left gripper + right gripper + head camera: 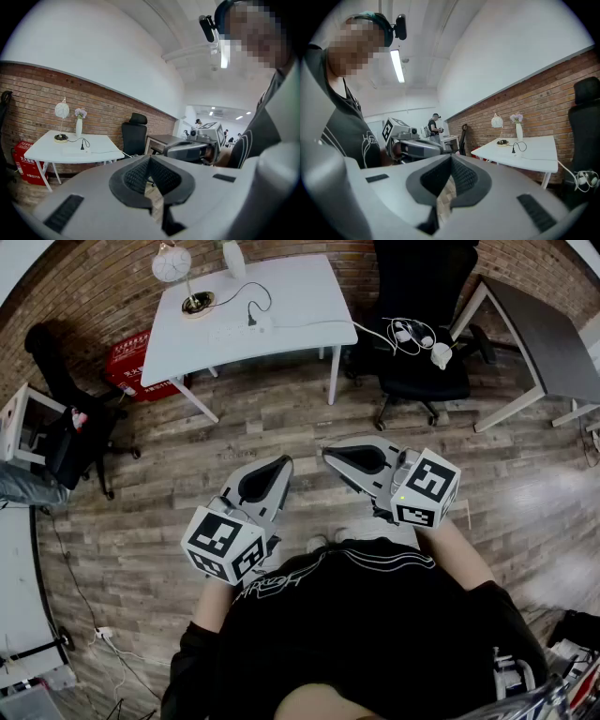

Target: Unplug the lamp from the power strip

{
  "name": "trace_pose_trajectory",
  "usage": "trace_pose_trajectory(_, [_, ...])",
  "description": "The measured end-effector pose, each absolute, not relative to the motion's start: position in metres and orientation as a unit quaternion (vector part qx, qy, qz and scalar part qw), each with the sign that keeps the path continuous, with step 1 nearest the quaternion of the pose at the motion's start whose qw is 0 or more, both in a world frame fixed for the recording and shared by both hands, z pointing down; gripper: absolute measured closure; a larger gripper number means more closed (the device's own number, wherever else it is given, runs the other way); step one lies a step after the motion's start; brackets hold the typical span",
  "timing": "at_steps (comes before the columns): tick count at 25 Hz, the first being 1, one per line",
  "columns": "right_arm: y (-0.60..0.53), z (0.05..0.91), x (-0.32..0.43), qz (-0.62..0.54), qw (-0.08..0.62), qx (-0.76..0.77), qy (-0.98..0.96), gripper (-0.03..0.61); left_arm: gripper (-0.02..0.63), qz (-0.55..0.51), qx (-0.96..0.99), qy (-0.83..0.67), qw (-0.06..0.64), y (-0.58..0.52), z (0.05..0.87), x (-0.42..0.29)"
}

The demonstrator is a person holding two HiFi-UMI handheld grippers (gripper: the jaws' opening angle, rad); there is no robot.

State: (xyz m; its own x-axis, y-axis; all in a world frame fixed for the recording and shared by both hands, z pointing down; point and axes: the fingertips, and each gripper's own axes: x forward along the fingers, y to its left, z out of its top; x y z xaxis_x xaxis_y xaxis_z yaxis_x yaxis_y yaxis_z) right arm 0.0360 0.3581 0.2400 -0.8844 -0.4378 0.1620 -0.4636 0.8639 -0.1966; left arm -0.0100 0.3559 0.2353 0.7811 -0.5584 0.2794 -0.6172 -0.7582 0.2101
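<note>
Lamp [173,263] plugged into the power strip [232,331] on the counter [300,287]
Left claw [281,463] and right claw [336,455] well back from that counter, both pinched closed, empty.

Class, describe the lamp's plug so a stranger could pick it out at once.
Find the white table by the brick wall. A white power strip lies on it; the plug stands in it, black against white, ending the black cord from the lamp.

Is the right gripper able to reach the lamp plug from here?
Probably not: the right gripper sits shut by the body, a stretch of floor short of the plug on the table. Nothing blocks it.
</note>
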Motion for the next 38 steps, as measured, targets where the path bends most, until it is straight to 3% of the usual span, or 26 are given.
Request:
trace_pose_trajectory(21, [0.328,0.255,-0.001,0.132,0.041,0.228,-0.964,0.581,0.611,0.098,0.931,-0.315,0.158,0.326,0.248,-0.049])
trace_pose_trajectory(38, [0.1,0.278,0.011,0.166,0.018,0.197,-0.966,0.581,0.611,0.104,0.909,-0.354,0.195,0.11,0.283,-0.043])
